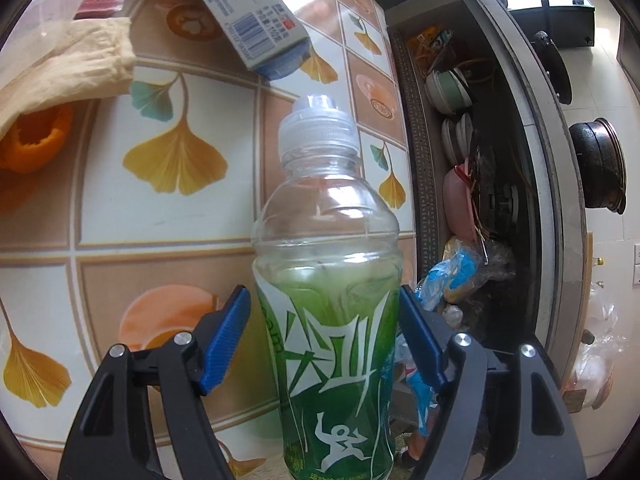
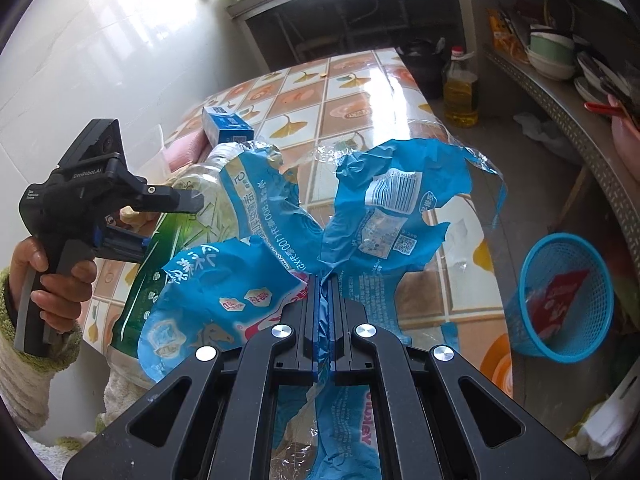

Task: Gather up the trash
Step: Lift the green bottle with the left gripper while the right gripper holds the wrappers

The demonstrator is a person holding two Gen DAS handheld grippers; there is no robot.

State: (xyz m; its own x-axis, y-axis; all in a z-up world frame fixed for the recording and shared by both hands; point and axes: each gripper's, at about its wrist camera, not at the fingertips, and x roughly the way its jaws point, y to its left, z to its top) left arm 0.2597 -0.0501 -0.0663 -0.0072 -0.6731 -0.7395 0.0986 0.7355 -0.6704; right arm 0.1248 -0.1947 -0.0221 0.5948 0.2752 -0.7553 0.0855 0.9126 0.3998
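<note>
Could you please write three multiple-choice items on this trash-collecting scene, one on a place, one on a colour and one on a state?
1. Where does the bottle stand?
A. between the left gripper's open fingers
B. inside the basket
C. on the floor

2. What colour is the mesh basket past the table's edge?
A. red
B. blue
C. white

3. How is the right gripper?
A. wide open and empty
B. shut on the bottle
C. shut on the blue plastic wrapper

Answers:
1 A, since the blue pads flank the bottle's green label in the left wrist view.
2 B, its mesh wall shows blue.
3 C, since the jaws meet with the crumpled wrapper pinched between them.
</note>
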